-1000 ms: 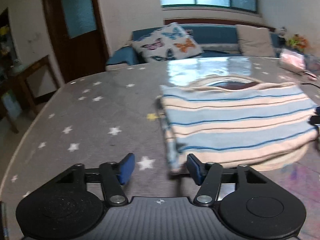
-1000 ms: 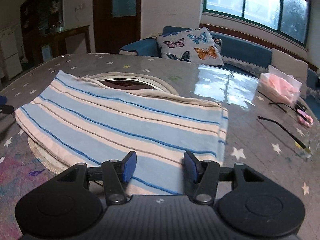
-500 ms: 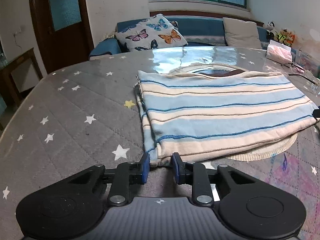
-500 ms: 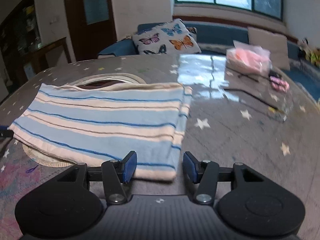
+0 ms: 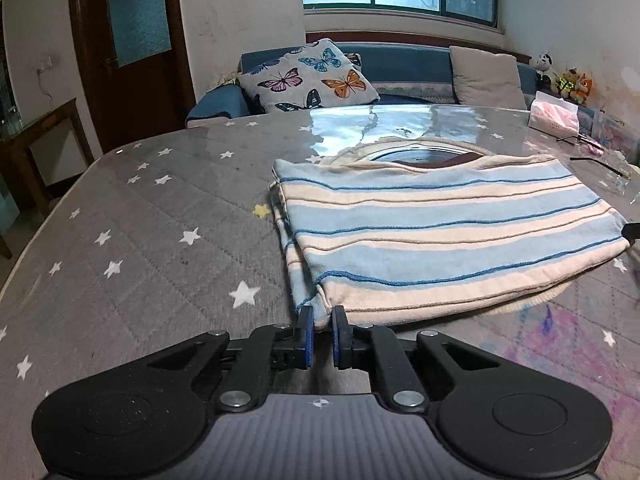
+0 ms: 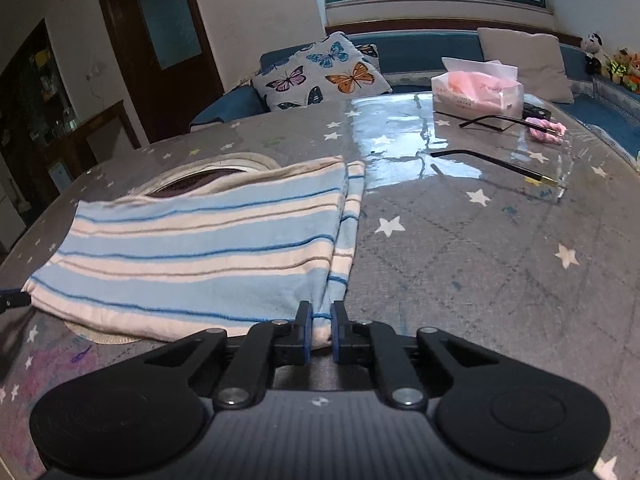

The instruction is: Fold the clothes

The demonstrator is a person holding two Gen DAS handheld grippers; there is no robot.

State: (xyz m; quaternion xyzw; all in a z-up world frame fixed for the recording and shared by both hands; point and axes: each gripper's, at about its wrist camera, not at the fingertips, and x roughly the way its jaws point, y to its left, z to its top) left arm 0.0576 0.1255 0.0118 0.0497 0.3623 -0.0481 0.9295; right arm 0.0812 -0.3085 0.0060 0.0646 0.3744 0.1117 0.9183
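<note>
The striped garment (image 5: 448, 240), pale blue and cream with thin dark blue lines, lies flat on the counter (image 5: 152, 216) already doubled over, its neckline turned away from both claws and its long folded edge running across in front of them. The left claw (image 5: 320, 334) is closing on the near left corner of the cloth, which bunches up between the 2 blue pads, so the pinch takes all the stacked layers at once rather than the top one alone. The right claw (image 6: 319, 331) has clamped the near right corner in the same way, with a fold of striped fabric squeezed between its pads. Holding both near corners, well apart and on the same edge, looks like the setup for lifting that edge and carrying it over toward the neckline for another fold; a matched grip at each end should keep the edge straight and stop the layers from sliding. Each claw points down at the counter from the near side, low enough to catch the hem where it rests. Beyond the right claw and off to its right sit a tissue pack (image 6: 478, 88) and spectacles (image 6: 496, 164), well apart from the garment, so I judge the fold has free room.
</note>
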